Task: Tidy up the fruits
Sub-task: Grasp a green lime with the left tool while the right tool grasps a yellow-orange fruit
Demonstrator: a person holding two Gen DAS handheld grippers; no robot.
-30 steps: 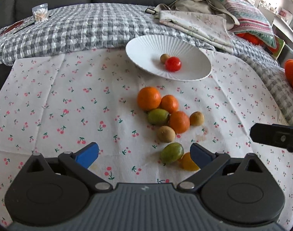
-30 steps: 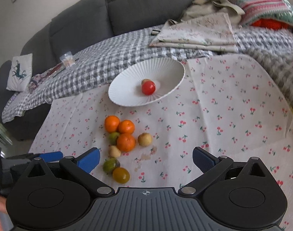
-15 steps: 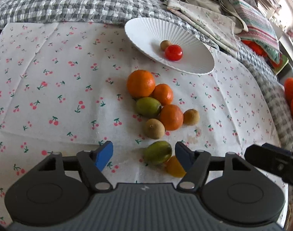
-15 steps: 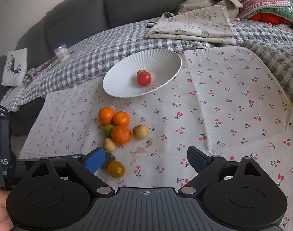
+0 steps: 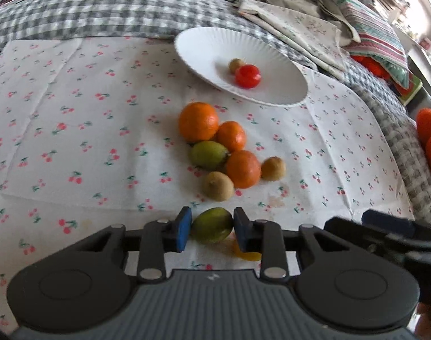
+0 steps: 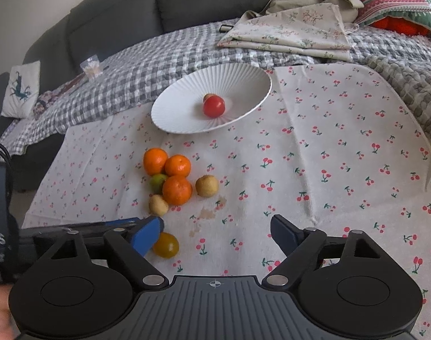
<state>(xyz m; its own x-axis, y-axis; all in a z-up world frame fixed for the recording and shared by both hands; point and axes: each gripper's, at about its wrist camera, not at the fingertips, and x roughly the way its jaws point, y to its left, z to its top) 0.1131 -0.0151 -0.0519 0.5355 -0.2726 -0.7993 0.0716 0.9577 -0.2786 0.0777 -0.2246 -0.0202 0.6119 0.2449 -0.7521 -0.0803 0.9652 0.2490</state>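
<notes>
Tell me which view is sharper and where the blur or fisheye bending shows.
Right wrist view: sharper, the ribs of the white fluted plate crisp; the grey sofa back bows with the fisheye. Left wrist view: softer, the red tomato smeared as if by motion, while the green fruit between the left gripper pads stays fairly clear.
</notes>
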